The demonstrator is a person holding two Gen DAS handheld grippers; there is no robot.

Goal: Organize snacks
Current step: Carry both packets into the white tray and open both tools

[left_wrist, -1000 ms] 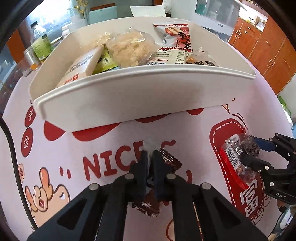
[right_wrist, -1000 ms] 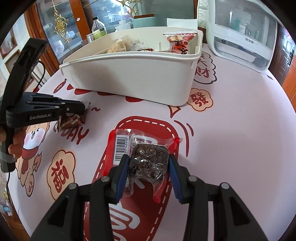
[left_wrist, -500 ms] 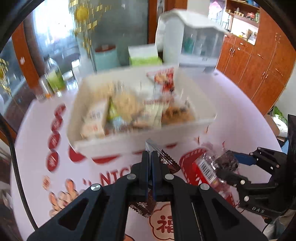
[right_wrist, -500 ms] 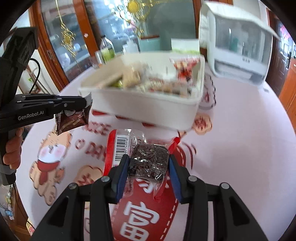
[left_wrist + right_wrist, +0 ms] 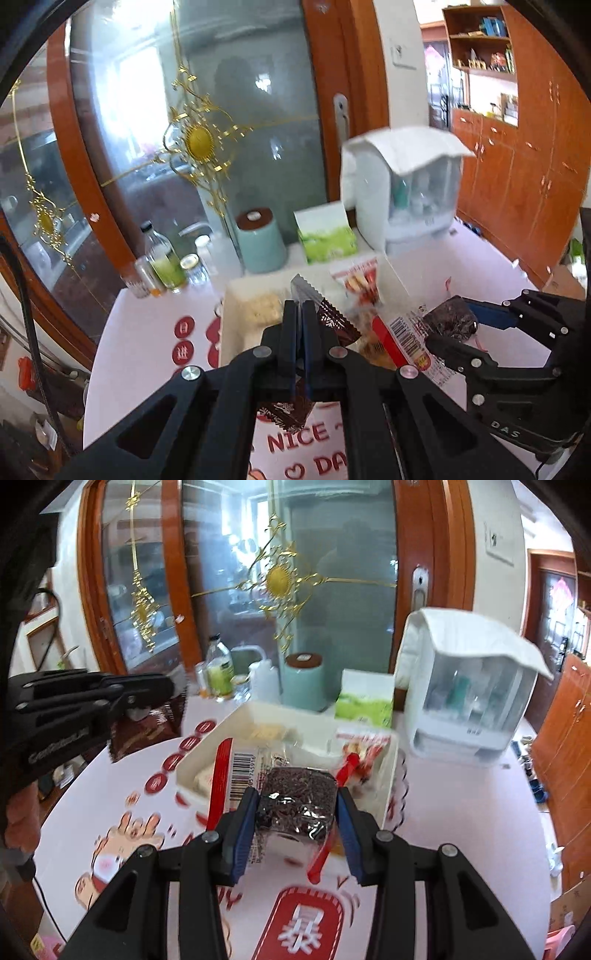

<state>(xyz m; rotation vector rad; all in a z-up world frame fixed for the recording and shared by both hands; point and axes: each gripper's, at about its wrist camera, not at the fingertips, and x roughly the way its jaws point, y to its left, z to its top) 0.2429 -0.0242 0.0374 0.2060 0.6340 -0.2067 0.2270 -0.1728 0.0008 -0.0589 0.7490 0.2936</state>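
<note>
My left gripper [image 5: 300, 310] is shut on a small dark brown snack wrapper [image 5: 334, 321] and holds it high above the table, in front of the white bin [image 5: 231, 317]. My right gripper [image 5: 297, 805] is shut on a clear packet of dark snack with a red edge and barcode [image 5: 295, 797], also lifted, just before the white bin [image 5: 218, 749]. The bin holds several snack packets, among them a red one [image 5: 364, 747]. The right gripper also shows in the left wrist view [image 5: 454, 332], the left gripper in the right wrist view [image 5: 147, 698].
A white cabinet with clear front [image 5: 469, 694] stands at the back right of the pink printed tablecloth [image 5: 461, 812]. A teal canister [image 5: 304, 681], green tissue box [image 5: 365, 698] and bottles [image 5: 219, 670] line the far edge, before a glass door.
Both grippers have risen from near the table with their snacks and tilted up. The bin now sits lower and smaller in both views.
</note>
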